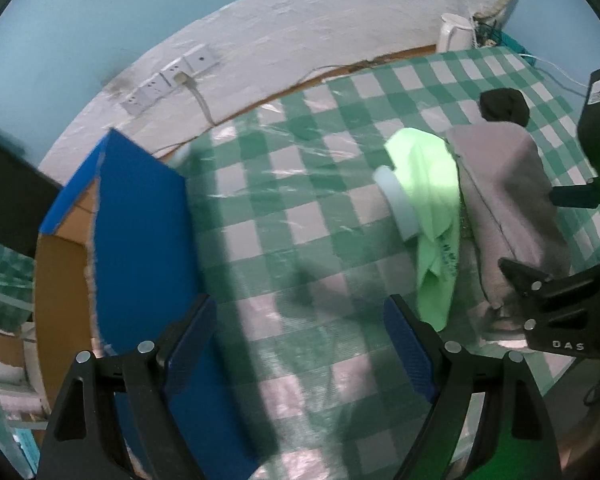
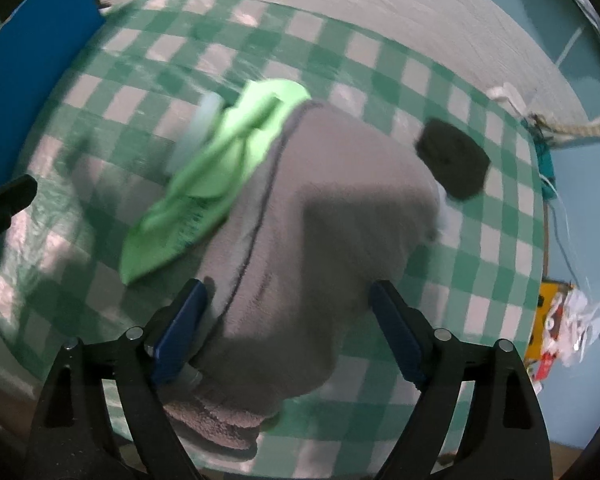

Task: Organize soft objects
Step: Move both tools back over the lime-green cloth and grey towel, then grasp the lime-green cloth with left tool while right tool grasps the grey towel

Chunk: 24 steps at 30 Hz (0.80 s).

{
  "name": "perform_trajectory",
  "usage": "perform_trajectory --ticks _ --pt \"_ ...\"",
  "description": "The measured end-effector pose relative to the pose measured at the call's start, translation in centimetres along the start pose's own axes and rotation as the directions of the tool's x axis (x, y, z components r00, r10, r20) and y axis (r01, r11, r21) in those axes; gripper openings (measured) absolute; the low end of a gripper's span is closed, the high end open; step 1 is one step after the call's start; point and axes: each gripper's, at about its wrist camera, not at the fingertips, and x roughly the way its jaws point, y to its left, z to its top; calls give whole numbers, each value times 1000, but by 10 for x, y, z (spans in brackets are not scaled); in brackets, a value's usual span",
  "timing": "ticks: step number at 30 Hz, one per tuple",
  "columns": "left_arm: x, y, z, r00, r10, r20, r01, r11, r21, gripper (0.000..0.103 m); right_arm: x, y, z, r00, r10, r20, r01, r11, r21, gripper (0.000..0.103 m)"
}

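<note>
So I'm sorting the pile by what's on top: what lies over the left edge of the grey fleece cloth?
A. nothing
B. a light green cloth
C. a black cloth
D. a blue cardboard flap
B: the light green cloth is draped partly over the left edge of the grey fleece cloth, while the black cloth lies at its far right corner on the checked tablecloth.

A table (image 1: 300, 216) under a green-and-white checked cloth with clear plastic fills the middle. At twelve o'clock stands a rough white wall (image 1: 300, 32), blue above, with sockets (image 1: 168, 76) at ten o'clock and a white kettle (image 1: 456, 32) at one o'clock.
</note>
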Motion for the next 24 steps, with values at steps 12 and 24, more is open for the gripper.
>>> perform_trajectory --ticks 12,24 --pt "29 -40 18 990 -120 -79 121 993 12 86 10 -56 -24 996 82 -21 -76 975 210 87" --pt "54 -58 26 980 -154 -124 157 988 7 86 36 -75 -26 981 184 -57 -159 941 298 88"
